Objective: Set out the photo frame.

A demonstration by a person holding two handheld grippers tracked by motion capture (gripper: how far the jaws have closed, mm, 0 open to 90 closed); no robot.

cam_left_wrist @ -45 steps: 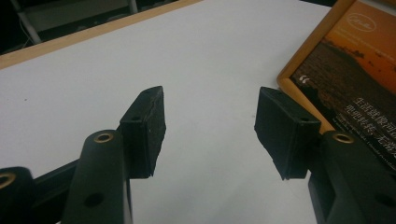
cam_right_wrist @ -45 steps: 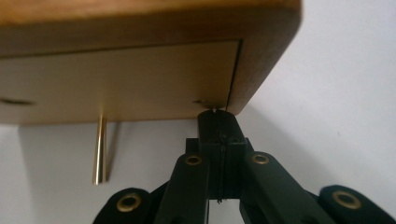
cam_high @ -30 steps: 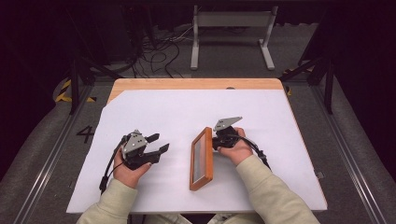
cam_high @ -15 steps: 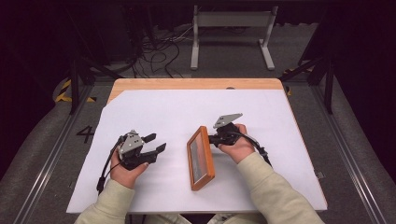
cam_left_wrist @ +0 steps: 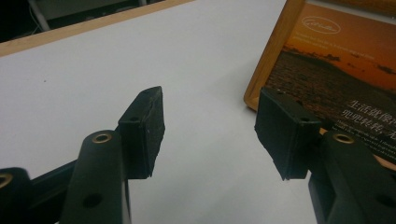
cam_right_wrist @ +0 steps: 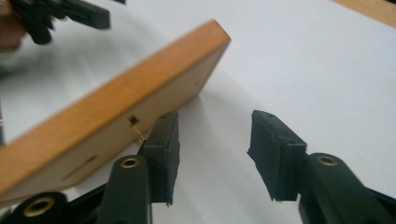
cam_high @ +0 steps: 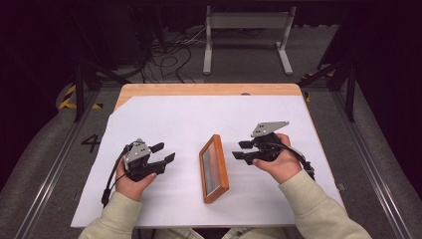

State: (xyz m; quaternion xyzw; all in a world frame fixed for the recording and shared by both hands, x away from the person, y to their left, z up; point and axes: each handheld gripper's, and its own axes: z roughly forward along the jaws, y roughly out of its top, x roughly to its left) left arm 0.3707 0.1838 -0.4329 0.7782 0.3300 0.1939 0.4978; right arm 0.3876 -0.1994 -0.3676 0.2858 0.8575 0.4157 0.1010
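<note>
Frame [cam_high: 214, 168] lies on the white sheet [cam_high: 199, 119], slightly toward the near edge of the desk [cam_high: 149, 89], between the two grippers, long axis running roughly from near edge to far edge, far end leaning a little right. In the high view it looks tilted, right long edge raised, print side facing left. Left gripper view shows the front: a sunset print with white lettering. Right gripper view shows the plain wooden back, its corner lifted off the sheet.

Change over the last second: frame has swung from leaning its far end right and standing nearer the right hand to sitting more central. Right gripper [cam_high: 241, 150] has backed away to the right; a gap now shows between its tips and the frame in the high view. Left gripper [cam_high: 163, 153] has shifted slightly toward the near edge, otherwise little moved.

Reading: the right side seems to have let go or be repositioning. The frame probably rests on a back stand or its edge, not in a grip.

Left gripper: jaws wide apart, nothing between them, aimed at the frame's left edge, still apart from it. Right gripper: jaws also spread, empty; in its own view the left jaw sits just under the frame's back, contact uncertain.

Hard to make out: what props the frame up. Its near end is cut off in both gripper views. Print text too small to read.
</note>
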